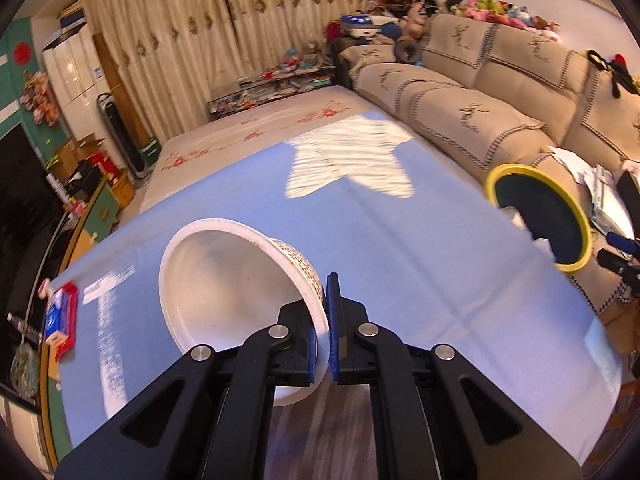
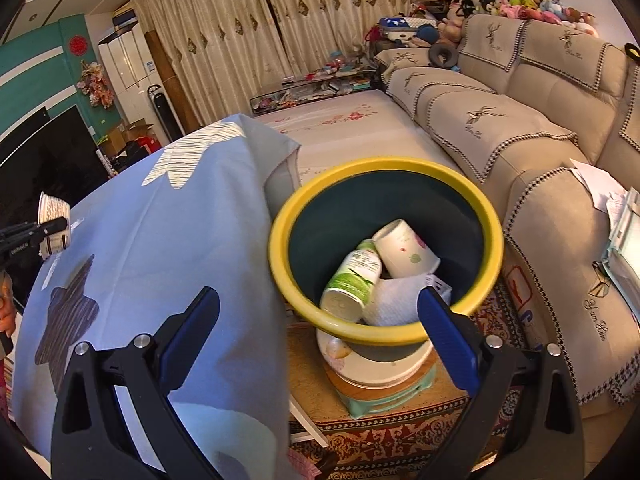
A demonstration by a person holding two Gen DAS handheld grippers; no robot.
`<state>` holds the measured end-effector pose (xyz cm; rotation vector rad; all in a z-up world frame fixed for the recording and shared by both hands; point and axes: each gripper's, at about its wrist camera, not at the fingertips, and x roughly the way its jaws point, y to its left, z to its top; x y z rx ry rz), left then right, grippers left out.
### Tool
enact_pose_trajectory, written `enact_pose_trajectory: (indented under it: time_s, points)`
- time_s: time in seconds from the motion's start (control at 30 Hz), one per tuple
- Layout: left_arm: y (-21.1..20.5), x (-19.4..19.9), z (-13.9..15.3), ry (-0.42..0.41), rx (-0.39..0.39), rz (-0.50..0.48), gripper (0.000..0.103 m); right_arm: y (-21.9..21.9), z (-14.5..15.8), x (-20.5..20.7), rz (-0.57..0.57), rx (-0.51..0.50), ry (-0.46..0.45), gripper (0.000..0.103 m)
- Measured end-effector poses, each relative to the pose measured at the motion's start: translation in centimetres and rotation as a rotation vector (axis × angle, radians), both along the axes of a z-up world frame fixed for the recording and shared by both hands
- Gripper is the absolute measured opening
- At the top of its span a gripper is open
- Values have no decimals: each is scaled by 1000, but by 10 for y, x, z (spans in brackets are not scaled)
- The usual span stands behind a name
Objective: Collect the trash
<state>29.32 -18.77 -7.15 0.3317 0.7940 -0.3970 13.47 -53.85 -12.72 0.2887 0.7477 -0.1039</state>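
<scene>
Landmark for all positions: the yellow-rimmed bin [image 2: 386, 256].

Edges and clearance. The table under a blue cloth [image 2: 152, 240] lies to the left of the bin; the cloth's edge hangs down just beside the bin's left rim, with a narrow gap between them. The beige sofa [image 2: 540, 168] runs along the bin's right and far sides, near but apart from it. Beyond the bin, a flower-patterned cover [image 2: 340, 120] stretches toward the curtains. The space directly above the bin's mouth is open. The bin stands on a stack of round items on a patterned rug; what the stack is made of cannot be told.

Containers and contents. The bin is dark inside. It holds a green-and-white bottle [image 2: 352, 280], a white cup with a leaf print [image 2: 404, 254] and a crumpled white paper towel [image 2: 394, 300], all lying against one another at the bottom.

Tools. The left gripper [image 1: 323, 340] is clamped on the wall of a white paper bowl [image 1: 224, 292], one pad inside and one outside, with the bowl tipped on its side above the blue cloth, well to the left of the bin. The right gripper [image 2: 316, 340] stands with its jaws wide apart and nothing between them, at the bin's near rim.
</scene>
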Motion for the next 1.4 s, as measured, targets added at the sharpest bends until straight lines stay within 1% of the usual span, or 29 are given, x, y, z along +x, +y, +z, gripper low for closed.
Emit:
enact_pose_trajectory:
  time_s: [0.2, 0.33, 0.4, 0.5, 0.63, 0.7, 0.87, 0.93, 0.97, 1.0, 1.03, 1.07, 1.17, 1.23, 1.27, 1.3, 1.37, 1.4]
  points:
    - [-87, -11, 5, 12, -10, -150, 5, -36, -2, -25, -83, 25, -18, 94]
    - [-156, -20, 6, 43, -20, -265, 5, -59, -3, -43, -151, 10, -27, 94]
    - [-192, -27, 4, 58, -17, -324, 5, -70, -7, -51, -178, 10, -25, 94]
    - [-243, -33, -3, 66, -3, -386, 5, -87, -16, -60, -210, 31, -15, 94]
    - [-297, -27, -22, 137, 0, -435, 6, -106, -32, -68, -244, 62, 15, 94]
    - [-316, -21, -33, 165, 7, -446, 5, -114, -39, -73, -255, 77, 26, 94]
    - [-349, -10, -59, 203, 23, -455, 6, -124, -47, -82, -277, 97, 36, 94]
    - [-358, -7, -66, 222, 25, -453, 7, -127, -48, -84, -282, 105, 38, 94]
    - [-361, -5, -70, 223, 25, -448, 17, -127, -48, -84, -284, 108, 39, 94]
    - [-365, -3, -72, 225, 26, -442, 40, -128, -48, -84, -284, 110, 39, 94]
    - [-367, -1, -74, 221, 25, -431, 54, -127, -48, -84, -283, 112, 38, 94]
    - [-365, 1, -73, 207, 18, -416, 73, -125, -47, -84, -279, 112, 38, 94]
    - [-348, -2, -58, 183, -7, -386, 75, -116, -42, -83, -264, 107, 33, 94]
    - [-324, -11, -37, 155, -50, -359, 80, -108, -37, -81, -244, 100, 27, 94]
    - [-307, -16, -23, 138, -68, -346, 86, -104, -34, -80, -233, 95, 23, 94]
    - [-289, -24, -8, 102, -91, -325, 91, -100, -32, -80, -223, 90, 18, 94]
    - [-256, -40, 17, 29, -121, -279, 97, -87, -24, -78, -194, 83, 3, 94]
    - [-237, -50, 29, -7, -139, -251, 98, -79, -20, -77, -175, 78, -6, 94]
